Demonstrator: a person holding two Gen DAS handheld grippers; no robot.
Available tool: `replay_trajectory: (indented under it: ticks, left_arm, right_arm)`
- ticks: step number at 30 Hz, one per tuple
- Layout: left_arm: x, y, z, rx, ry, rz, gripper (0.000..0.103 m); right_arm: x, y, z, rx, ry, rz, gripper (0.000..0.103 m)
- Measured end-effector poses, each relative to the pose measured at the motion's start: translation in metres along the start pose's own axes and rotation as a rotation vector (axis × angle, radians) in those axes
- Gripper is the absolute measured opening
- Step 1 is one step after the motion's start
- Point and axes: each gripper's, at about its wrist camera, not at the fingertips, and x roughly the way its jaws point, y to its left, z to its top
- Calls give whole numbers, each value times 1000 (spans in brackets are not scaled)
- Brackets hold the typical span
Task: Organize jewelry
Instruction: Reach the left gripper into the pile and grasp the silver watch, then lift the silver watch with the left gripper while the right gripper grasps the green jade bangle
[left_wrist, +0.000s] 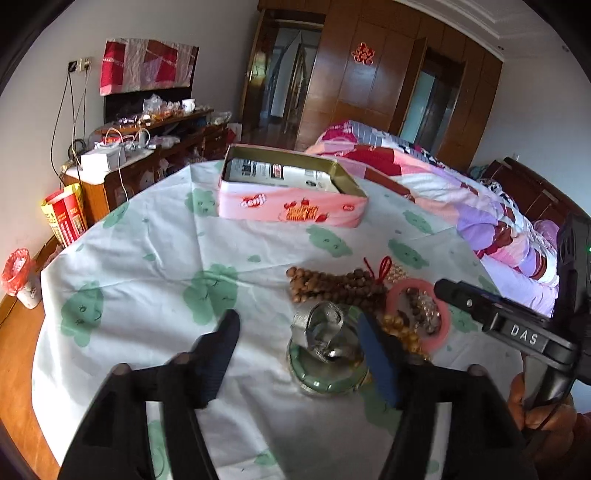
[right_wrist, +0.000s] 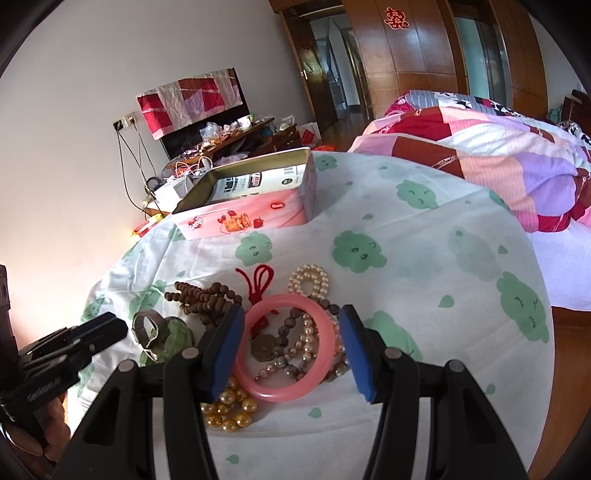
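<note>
A pile of jewelry lies on the table: a pink bangle (right_wrist: 286, 347), brown wooden beads (right_wrist: 208, 299) with a red cord (right_wrist: 260, 282), pearl strands (right_wrist: 308, 280), gold beads (right_wrist: 229, 408), a coin pendant (right_wrist: 264, 349), a silver watch (left_wrist: 327, 332) on a green bangle (left_wrist: 325, 376). My right gripper (right_wrist: 291, 350) is open, its jaws on either side of the pink bangle. My left gripper (left_wrist: 299, 354) is open, low over the table; the watch lies between its fingertips, close to the right one. An open pink tin (left_wrist: 291, 192) stands behind.
The round table has a white cloth with green prints (left_wrist: 166, 258). The tin (right_wrist: 251, 206) holds a white packet. A bed with a patchwork quilt (right_wrist: 480, 155) is to the right. A cluttered sideboard (left_wrist: 147, 147) stands at the back left.
</note>
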Motion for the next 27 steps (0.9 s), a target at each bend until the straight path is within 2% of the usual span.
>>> replay_trajectory:
  ticks: [3,5,6,7,11,15,18,23,27]
  left_arm:
    - [15,-1,4,-4,17,39,65]
    - [25,3,4,-38,53,-11,32]
    - [28,5,4,-57,67,-34,25]
    - [33,7,3,-69,85,-34,11]
    - [32,8,-2,-68,95,-44,6]
    - [17,10,2,-79,41,-57,5]
    - [-6,13,10,-100,-37,-88,5]
    - [-37,18,24,-100,-157,-44,5]
    - [-48,28,27,-115,-193,-10,5]
  right_arm:
    - [1,-1,0,9,6,0,57]
    - [1,-2,-1,12,6,1,57]
    - [1,-2,-1,11,5,1,57]
    - [1,-3,-1,10,4,0,57]
    - [2,-2,-1,6,6,-8,57]
    - [2,0,0,-3,8,2,57]
    - [0,5,3,-13,6,26,57]
    - [1,21,9,-31,24,118,57]
    - [14,42,6,-77,89,195,56]
